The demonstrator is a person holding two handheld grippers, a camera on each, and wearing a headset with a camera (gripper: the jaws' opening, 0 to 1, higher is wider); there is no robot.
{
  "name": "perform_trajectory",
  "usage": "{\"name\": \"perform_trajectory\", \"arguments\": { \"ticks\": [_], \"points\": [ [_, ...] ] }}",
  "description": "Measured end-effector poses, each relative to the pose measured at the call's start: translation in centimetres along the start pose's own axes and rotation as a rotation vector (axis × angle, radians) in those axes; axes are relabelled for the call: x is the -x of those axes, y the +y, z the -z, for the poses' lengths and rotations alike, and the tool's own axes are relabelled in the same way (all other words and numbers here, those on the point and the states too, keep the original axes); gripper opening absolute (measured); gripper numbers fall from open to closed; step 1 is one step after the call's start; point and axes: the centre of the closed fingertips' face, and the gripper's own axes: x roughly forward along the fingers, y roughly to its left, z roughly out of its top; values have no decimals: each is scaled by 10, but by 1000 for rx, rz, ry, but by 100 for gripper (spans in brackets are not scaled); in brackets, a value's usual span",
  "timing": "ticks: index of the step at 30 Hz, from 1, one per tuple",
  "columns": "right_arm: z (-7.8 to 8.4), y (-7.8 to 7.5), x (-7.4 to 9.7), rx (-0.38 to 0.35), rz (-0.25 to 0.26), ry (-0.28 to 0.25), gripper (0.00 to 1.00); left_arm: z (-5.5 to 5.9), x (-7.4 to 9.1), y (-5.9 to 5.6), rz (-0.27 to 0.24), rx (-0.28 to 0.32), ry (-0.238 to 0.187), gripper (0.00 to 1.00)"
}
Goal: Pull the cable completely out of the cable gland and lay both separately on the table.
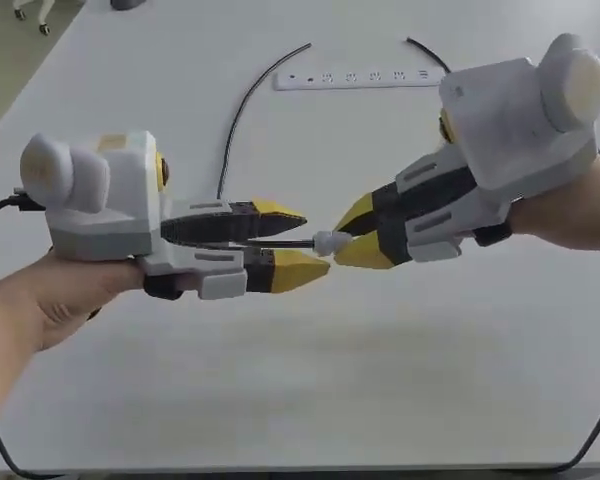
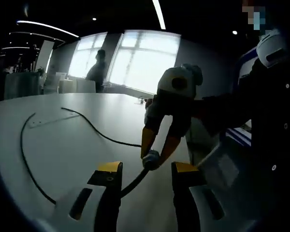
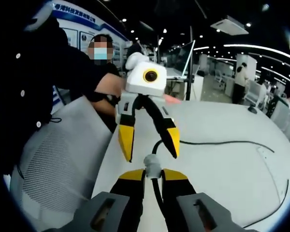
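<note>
A small white cable gland [image 1: 325, 243] hangs in the air above the white table [image 1: 310, 370], and my right gripper [image 1: 348, 236] is shut on it from the right. A thin black cable [image 1: 235, 120] runs out of the gland to the left, between the spread jaws of my open left gripper [image 1: 295, 243], then trails back over the table. In the left gripper view the cable [image 2: 133, 182] crosses between my left gripper's [image 2: 146, 170] yellow tips toward the gland [image 2: 151, 158]. In the right gripper view the gland [image 3: 153, 166] sits pinched in my right gripper [image 3: 153, 176], and the cable [image 3: 217, 142] lies beyond it.
A white power strip [image 1: 355, 77] lies at the far side of the table, with another black lead [image 1: 425, 52] beside it. A black tether [image 1: 592, 440] loops over the near right edge. A chair back [image 3: 63, 164] stands left of the table.
</note>
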Motion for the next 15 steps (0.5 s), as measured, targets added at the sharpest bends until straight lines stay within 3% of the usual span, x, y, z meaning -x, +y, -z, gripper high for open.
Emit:
{"name": "perform_trajectory", "arguments": {
  "ticks": [4,9,10,15],
  "points": [
    [-2,3,-1,12,-6,1,8,-3,-1,-3,8,16,-15,39],
    [-7,8,-2,40,-18,-6,8,-4,-1,-8,37,69,-17,26],
    [-8,9,-2,42,-19,-6,8,-7,-1,-9,45,75,-35,25],
    [-11,10,-1,63,-19,-7,8,-7,-1,-10,50,63,-37,24]
  ]
}}
